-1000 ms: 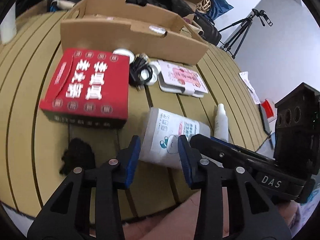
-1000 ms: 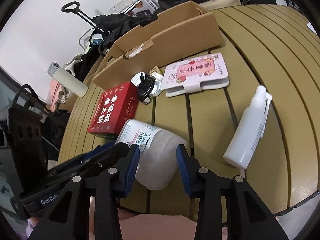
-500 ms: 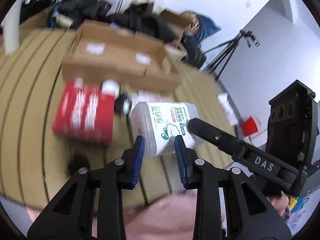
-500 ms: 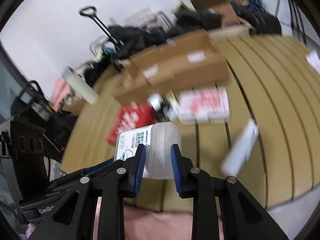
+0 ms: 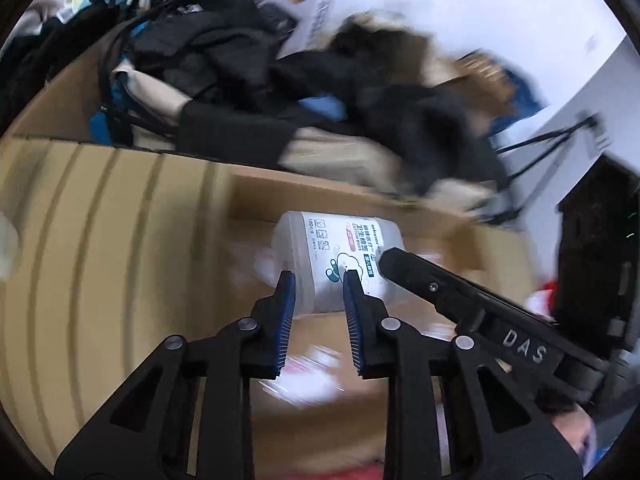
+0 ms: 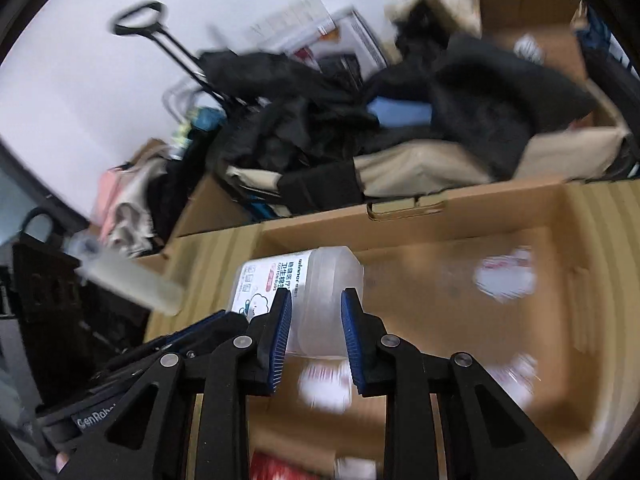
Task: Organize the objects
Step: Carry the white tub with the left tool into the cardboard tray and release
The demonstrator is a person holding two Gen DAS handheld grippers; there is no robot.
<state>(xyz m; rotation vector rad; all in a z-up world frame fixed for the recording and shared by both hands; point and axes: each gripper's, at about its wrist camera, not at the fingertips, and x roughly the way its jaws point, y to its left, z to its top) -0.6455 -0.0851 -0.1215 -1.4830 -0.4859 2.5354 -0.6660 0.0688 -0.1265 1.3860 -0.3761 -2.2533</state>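
A translucent plastic tub of cotton buds [image 5: 340,252] with a white label hangs in the air above the open cardboard box [image 5: 460,224]. My left gripper [image 5: 319,280] is shut on one end of the tub. My right gripper [image 6: 316,300] is shut on the other end; the tub [image 6: 304,284] shows there above the box floor [image 6: 440,312]. Each gripper shows at the edge of the other's view. The frames are motion-blurred.
White stickers lie on the box floor [image 6: 504,276]. The slatted wooden table [image 5: 100,240] runs left of the box. A pale cylinder [image 6: 132,284] lies at the left. Dark bags and clothes [image 6: 360,120] pile up behind the box.
Both grippers closed on the tub, lifted it off the table and carried it forward over the cardboard box. The red box and other table items have dropped out of view.
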